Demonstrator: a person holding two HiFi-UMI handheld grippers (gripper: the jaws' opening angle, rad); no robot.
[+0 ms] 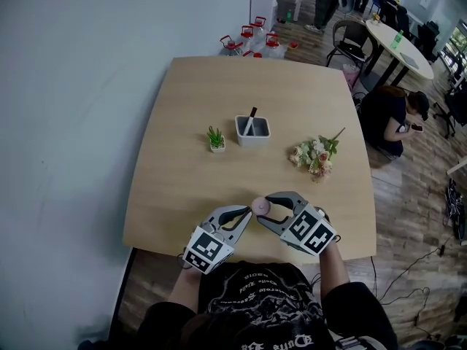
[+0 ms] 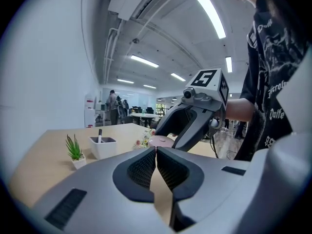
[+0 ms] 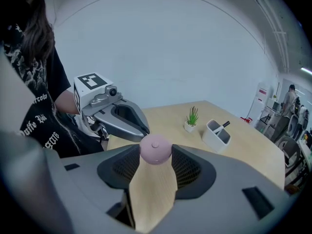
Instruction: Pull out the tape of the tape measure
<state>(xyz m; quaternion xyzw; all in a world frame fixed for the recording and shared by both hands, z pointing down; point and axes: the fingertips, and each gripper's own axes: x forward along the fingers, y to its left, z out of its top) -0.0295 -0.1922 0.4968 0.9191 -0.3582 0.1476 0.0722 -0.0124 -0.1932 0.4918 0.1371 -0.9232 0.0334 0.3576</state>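
While the right gripper point(image 3: 156, 156) clamps the small pink tape measure point(image 3: 155, 148) by its round sides above the table's point(image 1: 219, 93) near edge, the left gripper point(image 2: 156, 152) waits at the case, jaws pressed together; no tab is visible between them. The case looks light, hard and slippery, so it is best held across its flanks and the tape drawn by its tab.

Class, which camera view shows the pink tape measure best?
The right gripper view: the pink tape measure sits large and round, gripped between the right tongs. The head view shows only a small pink spot; the left gripper view, a pink sliver beyond the shut left tongs.
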